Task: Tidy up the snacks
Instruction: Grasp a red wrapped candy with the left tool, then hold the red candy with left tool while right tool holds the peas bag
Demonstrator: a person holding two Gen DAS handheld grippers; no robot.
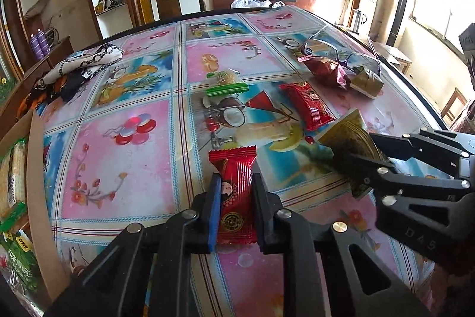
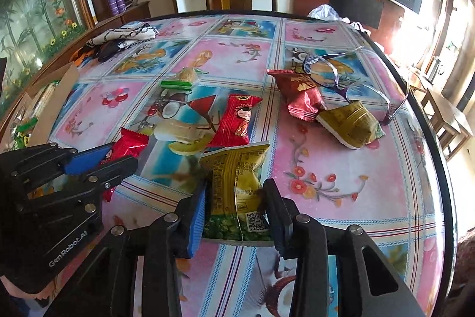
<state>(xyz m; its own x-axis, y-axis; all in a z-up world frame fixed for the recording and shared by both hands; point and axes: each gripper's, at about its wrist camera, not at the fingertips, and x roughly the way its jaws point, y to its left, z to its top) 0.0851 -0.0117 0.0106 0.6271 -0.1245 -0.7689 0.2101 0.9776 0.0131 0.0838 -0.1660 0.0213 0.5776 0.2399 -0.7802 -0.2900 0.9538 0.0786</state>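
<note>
In the left wrist view the left hand-held gripper (image 1: 236, 207) squeezes the red snack (image 1: 236, 195), its long side pointing away from the near worktop (image 1: 124, 168) edge, and in the right wrist view the right hand-held gripper (image 2: 236, 213) pinches the gold snack (image 2: 237, 192) just beside it.

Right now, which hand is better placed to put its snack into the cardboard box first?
Probably left. The left gripper is shut on the red snack, and the cardboard box lies on its side; the right gripper is farther away.
</note>
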